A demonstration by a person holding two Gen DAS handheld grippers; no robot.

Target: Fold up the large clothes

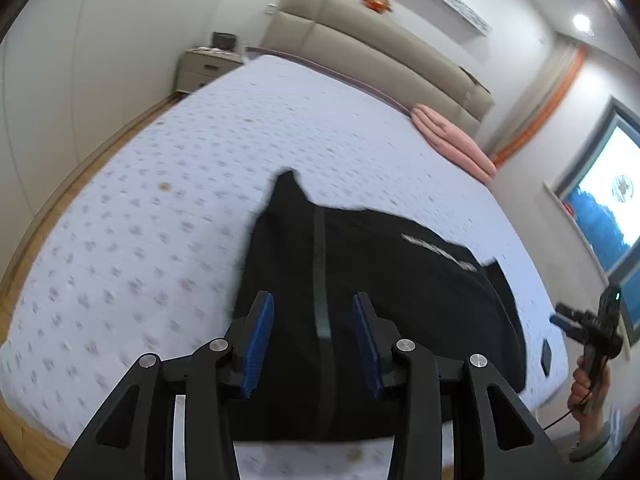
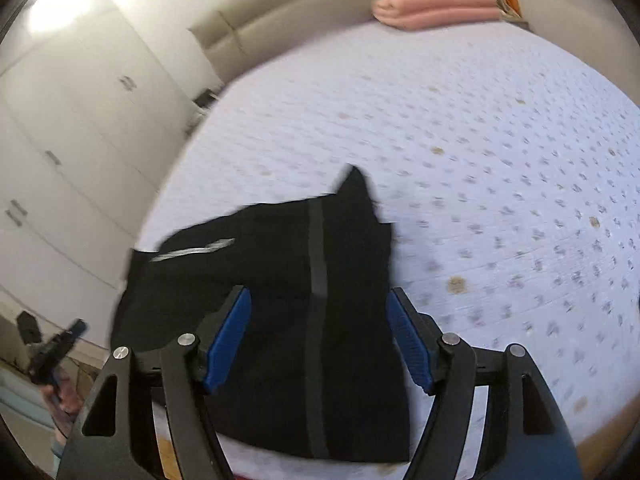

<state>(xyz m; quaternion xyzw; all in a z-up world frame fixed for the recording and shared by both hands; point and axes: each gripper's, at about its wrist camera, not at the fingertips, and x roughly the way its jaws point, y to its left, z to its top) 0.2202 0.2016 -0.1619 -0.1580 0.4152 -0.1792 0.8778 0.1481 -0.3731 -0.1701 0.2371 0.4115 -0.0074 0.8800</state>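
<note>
Seeing black garment (image 1: 360,288) flat near the bed (image 1: 160,208) edge; we hold left hand-held gripper (image 1: 314,340) and right hand-held gripper (image 2: 320,340) released above it, mattress bare beyond.

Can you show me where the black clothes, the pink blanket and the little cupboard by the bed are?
Black garment with a grey stripe (image 1: 400,280): left wrist view, on its flat middle.
Folded pink blanket (image 2: 436,8): right wrist view, on its top fold.
White bedside cabinet (image 1: 204,68): left wrist view, on its drawer front.
</note>
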